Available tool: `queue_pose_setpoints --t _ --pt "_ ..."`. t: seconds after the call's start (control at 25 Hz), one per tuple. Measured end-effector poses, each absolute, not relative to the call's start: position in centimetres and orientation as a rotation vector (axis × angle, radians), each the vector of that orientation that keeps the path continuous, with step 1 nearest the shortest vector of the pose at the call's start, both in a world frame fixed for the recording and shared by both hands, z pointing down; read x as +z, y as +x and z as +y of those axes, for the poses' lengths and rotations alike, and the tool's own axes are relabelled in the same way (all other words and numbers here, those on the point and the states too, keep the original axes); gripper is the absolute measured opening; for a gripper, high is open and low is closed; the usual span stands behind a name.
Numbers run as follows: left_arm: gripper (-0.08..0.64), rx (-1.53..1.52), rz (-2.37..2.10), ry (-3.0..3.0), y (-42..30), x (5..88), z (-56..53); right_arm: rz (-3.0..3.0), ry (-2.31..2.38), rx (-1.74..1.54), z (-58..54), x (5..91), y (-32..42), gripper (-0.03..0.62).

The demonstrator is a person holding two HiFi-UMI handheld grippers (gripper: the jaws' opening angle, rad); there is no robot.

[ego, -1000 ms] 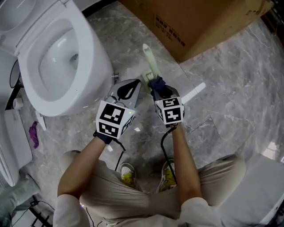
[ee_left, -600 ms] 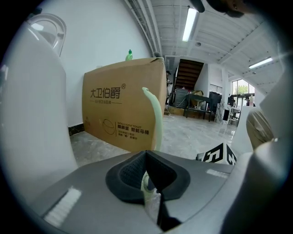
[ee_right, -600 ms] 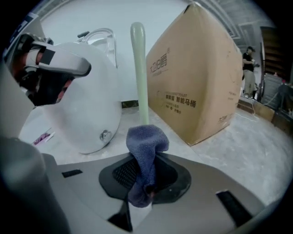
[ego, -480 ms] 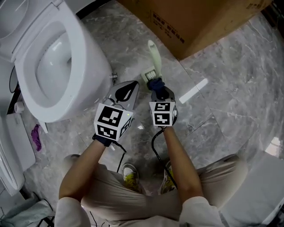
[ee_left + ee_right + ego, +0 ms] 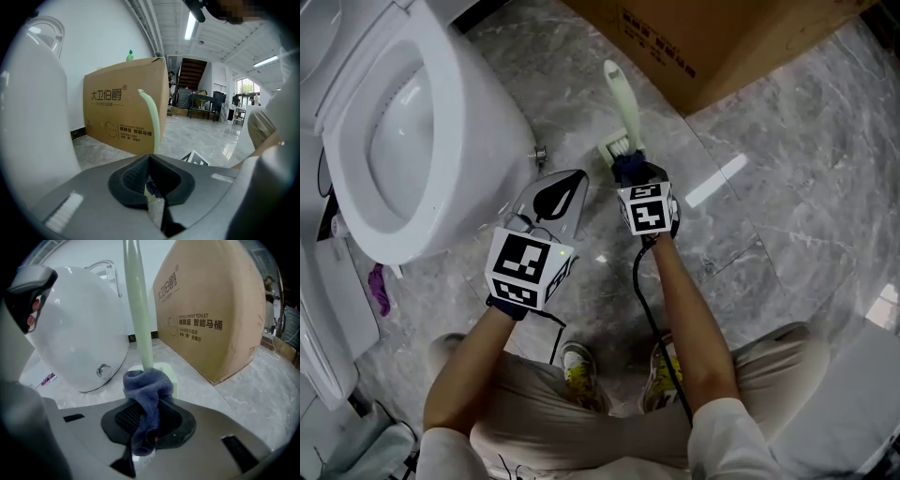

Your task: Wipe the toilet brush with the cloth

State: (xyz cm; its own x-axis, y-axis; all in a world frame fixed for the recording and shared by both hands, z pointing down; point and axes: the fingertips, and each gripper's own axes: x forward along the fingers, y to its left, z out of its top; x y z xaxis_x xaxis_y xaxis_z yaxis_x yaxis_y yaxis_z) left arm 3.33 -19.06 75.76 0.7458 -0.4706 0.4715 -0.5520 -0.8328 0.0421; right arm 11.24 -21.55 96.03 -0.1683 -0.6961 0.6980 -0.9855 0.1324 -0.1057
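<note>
The toilet brush (image 5: 622, 101) has a pale green handle and stands upright in its pale base (image 5: 615, 147) on the floor, between the toilet and the box. My right gripper (image 5: 631, 176) is shut on a dark blue cloth (image 5: 627, 168). In the right gripper view the bunched cloth (image 5: 147, 389) sticks out of the gripper (image 5: 146, 414) and presses against the bottom of the handle (image 5: 138, 310). My left gripper (image 5: 574, 184) is shut and holds nothing, just left of the brush. In the left gripper view the handle (image 5: 152, 123) rises beyond the gripper (image 5: 149, 163).
A white toilet (image 5: 403, 131) stands close on the left. A large cardboard box (image 5: 722, 37) is right behind the brush. A small purple thing (image 5: 380, 291) lies on the marble floor by the toilet. The person's shoes (image 5: 572, 370) and a cable are below the grippers.
My right gripper has pushed forward with the cloth, up to the foot of the brush handle. My left gripper has drifted slightly back and to the left.
</note>
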Motion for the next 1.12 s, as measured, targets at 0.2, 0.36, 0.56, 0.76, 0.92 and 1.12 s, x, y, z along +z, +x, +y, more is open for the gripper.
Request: queue_pose_setpoints --t 0.2,0.36,0.56,0.76,0.92,1.12 --pt "0.0 0.679 -0.792 2.766 3.7 75.9 -18.7 -1.921 1.515 0.78 -21.8 97.1 10.8 0.067" --pt "0.0 0.7 -0.784 2.774 3.6 76.5 -18.6 -1.9 1.425 0.841 -21.1 97.6 10.5 0.066" --pt "0.0 0.763 -0.845 2.806 2.9 77.2 -20.2 -1.899 1.56 0.942 -18.4 96.1 12.2 0.066" --pt "0.0 0.719 -0.845 2.786 3.2 76.7 -20.2 -1.976 1.759 0.74 -20.3 93.1 13.7 0.066" --pt "0.0 0.738 -0.842 2.79 2.6 76.8 -19.8 -1.994 1.665 0.625 -22.2 94.0 12.3 0.066" --pt "0.0 0.729 -0.86 2.773 1.9 76.7 -19.8 -1.954 1.565 0.69 -21.8 97.0 11.7 0.064"
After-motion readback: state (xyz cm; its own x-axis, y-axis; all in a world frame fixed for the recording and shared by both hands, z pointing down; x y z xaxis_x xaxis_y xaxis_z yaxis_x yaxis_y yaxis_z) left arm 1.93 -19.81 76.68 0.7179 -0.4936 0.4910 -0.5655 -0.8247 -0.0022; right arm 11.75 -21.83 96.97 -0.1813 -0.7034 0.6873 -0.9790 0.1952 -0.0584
